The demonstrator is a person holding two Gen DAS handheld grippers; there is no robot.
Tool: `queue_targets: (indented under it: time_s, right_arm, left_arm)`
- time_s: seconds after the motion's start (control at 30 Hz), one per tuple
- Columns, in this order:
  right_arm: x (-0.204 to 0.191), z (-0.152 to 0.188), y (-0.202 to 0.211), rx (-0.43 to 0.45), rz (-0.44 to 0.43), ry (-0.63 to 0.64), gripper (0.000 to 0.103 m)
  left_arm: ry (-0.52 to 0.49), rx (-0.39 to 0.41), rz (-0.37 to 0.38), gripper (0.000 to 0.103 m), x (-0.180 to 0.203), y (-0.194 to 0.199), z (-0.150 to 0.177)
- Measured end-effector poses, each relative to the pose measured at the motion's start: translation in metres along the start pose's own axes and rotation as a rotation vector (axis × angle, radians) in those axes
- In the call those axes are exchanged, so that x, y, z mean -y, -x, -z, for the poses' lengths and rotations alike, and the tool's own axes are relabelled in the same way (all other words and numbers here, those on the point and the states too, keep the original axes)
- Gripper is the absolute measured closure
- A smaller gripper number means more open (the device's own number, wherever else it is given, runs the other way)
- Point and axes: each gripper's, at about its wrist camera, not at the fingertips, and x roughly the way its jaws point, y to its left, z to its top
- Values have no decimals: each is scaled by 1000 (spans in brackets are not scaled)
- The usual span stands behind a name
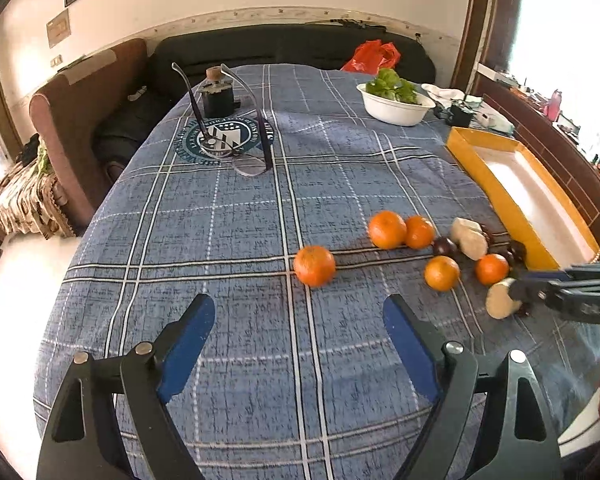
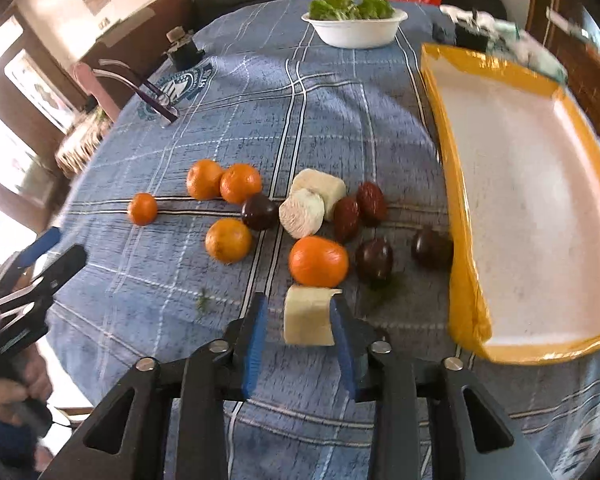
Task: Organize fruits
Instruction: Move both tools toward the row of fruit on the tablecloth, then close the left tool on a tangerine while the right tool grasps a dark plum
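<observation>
Left wrist view: left gripper (image 1: pixel 298 320) spread wide above blue plaid tablecloth (image 1: pixel 228 216), nearest orange (image 1: pixel 314 265) just ahead. Right wrist view: right gripper (image 2: pixel 300 316) jaws around pale cut fruit chunk (image 2: pixel 308 315), right pad touching, left apart; yellow-rimmed tray (image 2: pixel 466 280) just beside, right.

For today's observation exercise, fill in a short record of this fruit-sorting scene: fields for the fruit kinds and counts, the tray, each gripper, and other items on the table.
oranges: five, loose on the blue checked cloth
dark round fruits: five, among the oranges
pale cut pieces: three, one between the right gripper's fingers
tray: yellow-rimmed tray, nothing in it, right of the fruit
left gripper: open, over bare cloth
right gripper: open around the pale piece; whether both pads touch it is unclear
other items: white bowl of greens, eyeglasses
</observation>
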Motion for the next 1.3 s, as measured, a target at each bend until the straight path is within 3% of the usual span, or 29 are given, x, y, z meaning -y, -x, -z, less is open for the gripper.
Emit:
queue_targets:
  time_s: [0.2,0.3,0.4,0.47,0.5,0.53,0.67,0.93,0.97,1.07,1.13,1.3]
  right_arm:
    - [1,-1,0,-13,52,13,78]
    - [3,1,1,-13,59,15,72]
    - [-2,7,1,8,73,54,72]
    - [-4,9,3,5,73,62,73]
    - [-3,11,6,10,71,64,81]
    - [-2,12,9,18,54,60,96]
    - [9,11,35,88,2,24,96]
    - [36,23,65,118,-57,-60,95]
    - [38,26,67,119,-53,-69,95]
    - [49,33,67,103,-45,-97,88]
    - [54,37,66,95,-43,-113,75]
    - [57,42,55,67,-50,-107,58]
  left_arm:
    - [-41,-13,65,17,17,1,-3]
    - [-66,-17,97,17,29,-5,-8]
    - [-98,-37,139,17,44,-16,-15]
    - [-134,-52,161,17,57,-25,-20]
    - [-143,-63,177,18,63,-30,-22]
    - [-148,-70,190,22,66,-34,-23]
    - [-171,-128,234,38,83,-55,-27]
    - [-195,-187,227,39,102,-93,-27]
    - [-195,-193,231,43,103,-97,-27]
    - [-205,-183,237,57,108,-103,-25]
    - [-237,-166,213,71,114,-103,-24]
    - [-201,-160,224,72,107,-96,-18]
